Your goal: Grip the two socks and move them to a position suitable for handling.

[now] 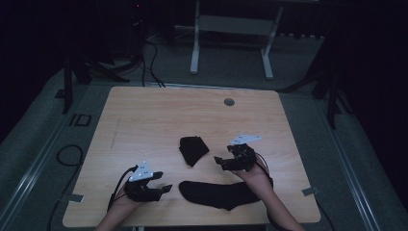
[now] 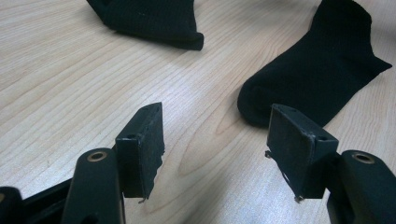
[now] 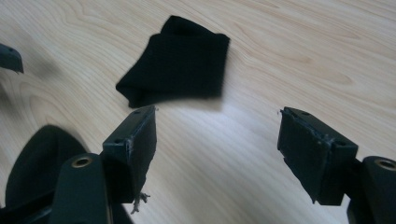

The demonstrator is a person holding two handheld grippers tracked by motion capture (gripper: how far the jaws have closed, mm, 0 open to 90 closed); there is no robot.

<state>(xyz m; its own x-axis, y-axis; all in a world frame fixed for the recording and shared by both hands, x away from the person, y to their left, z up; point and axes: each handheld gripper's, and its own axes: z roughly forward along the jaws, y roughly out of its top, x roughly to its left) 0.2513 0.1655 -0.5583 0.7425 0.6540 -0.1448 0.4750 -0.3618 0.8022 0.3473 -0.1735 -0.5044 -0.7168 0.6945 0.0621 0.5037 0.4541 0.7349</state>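
Light wooden table (image 1: 144, 115): high view adds grey floor; folded black sock (image 3: 180, 60), flat black sock (image 2: 317, 70); left gripper (image 2: 217, 144), right gripper (image 3: 217, 149) jaws spread, empty.

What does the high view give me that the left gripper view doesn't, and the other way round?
High view alone: both hands at once, the left gripper near the front edge and the right gripper beside the folded sock, plus the whole table and the floor beyond.

Left gripper view alone: its two pads standing apart over bare wood, nothing between them.

Both: the folded sock and the flat sock, whose toe end lies just ahead of the left gripper.
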